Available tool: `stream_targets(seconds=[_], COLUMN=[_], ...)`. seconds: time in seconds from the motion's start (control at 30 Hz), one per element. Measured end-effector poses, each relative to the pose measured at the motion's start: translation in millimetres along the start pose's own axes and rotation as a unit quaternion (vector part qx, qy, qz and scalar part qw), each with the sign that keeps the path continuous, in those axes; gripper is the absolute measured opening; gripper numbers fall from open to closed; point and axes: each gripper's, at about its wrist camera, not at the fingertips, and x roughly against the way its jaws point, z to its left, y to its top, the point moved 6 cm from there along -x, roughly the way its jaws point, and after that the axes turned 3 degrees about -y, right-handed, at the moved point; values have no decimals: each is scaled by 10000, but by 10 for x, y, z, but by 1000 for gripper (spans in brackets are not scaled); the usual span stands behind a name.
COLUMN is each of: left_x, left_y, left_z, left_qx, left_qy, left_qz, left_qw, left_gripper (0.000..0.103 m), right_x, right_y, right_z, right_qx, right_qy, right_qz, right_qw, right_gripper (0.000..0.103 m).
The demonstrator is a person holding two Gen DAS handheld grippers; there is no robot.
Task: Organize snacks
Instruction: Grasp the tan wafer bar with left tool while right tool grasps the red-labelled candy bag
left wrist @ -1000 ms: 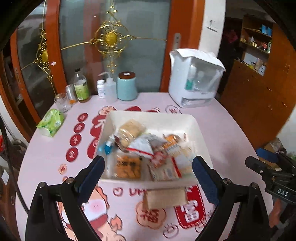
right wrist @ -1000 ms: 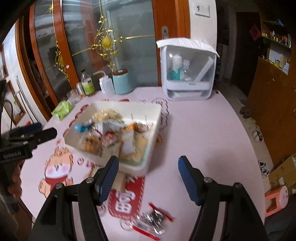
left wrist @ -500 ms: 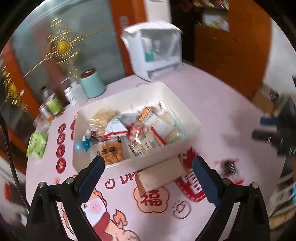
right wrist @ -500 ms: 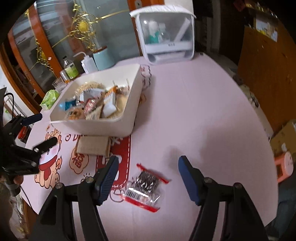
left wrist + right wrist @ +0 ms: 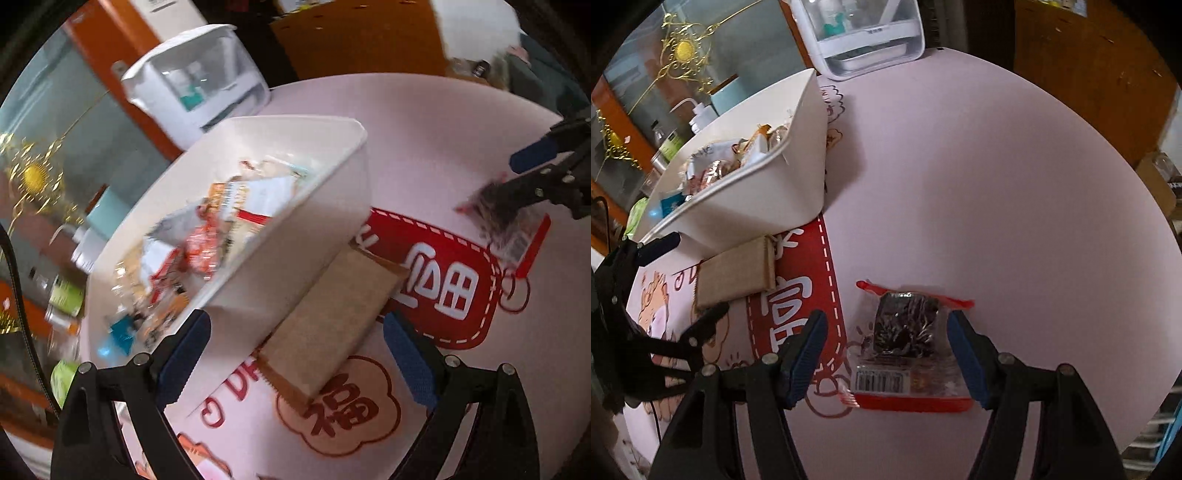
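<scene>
While both grippers straddle their targets with jaws wide and nothing gripped, left gripper (image 5: 295, 354) frames the flat tan matte packet (image 5: 328, 317) touching the white plastic bin (image 5: 303, 236) at 11 o'clock; right gripper (image 5: 886, 354) frames the crinkly clear red-edged packet (image 5: 905, 350). Lower squarely, pinch the edges.

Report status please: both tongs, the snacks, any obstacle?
Left tongs open over brown packet. Right tongs open, straddling red-edged packet, not gripping. White bin beside. Nothing blocking.
</scene>
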Motion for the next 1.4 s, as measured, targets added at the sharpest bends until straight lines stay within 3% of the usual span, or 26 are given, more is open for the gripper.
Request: stream_targets(seconds=[0.17,0.37,0.5,0.57,0.6,0.7,0.9,0.97,1.0,1.1,1.3,1.33,1.37,1.4], left_x=[-176,-244,-351,-456,-455,-449,-466,-448,-422,-365,-322,-300,-263,-221], left_y=[-71,-90,-41,-33,-20,-22,20,56,69,117,131,130,134,150], left_z=[-151,-224,-160,-75,-75,-125,-127,-140,-149,-179,-245,-269,-313,-344], left_qx=[-392,-424,-4,496,537,413,623,668,665,623,699,715,701,705], left_qy=[38,-136,-873,-1400,-1495,-1314,-1302,-1246,-1179,-1020,-815,-798,-821,-847], left_qz=[-165,-134,276,603,591,553,697,715,689,691,744,733,702,649], left_qw=[9991,9989,9958,9871,9855,9889,9871,9874,9884,9904,9914,9915,9917,9918], left_gripper=[91,92,92,93,96,98,97,88,77,60,53,48,40,17], right_x=[-79,-104,-84,-84,-84,-100,-110,-114,-121,-133,-162,-158,-149,-135], right_y=[-72,-133,-161,-160,-157,-132,-121,-128,-133,-110,-43,-47,-57,-68], right_z=[17,-47,-97,-83,-83,-53,-8,19,25,43,108,105,104,103], right_qx=[-117,-377,-501,-534,-551,-551,-489,-577,-592,-617,-509,-502,-473,-439], right_qy=[-180,-196,-123,-106,-108,-108,-138,41,23,-71,-46,-28,-24,-31], right_qz=[2,106,136,139,143,142,199,228,231,191,2,-10,-17,-22], right_qw=[9998,9990,9986,9984,9983,9983,9985,9981,9980,9979,9987,9987,9989,9990], right_gripper=[67,46,45,45,45,45,45,45,45,45,44,43,43,43])
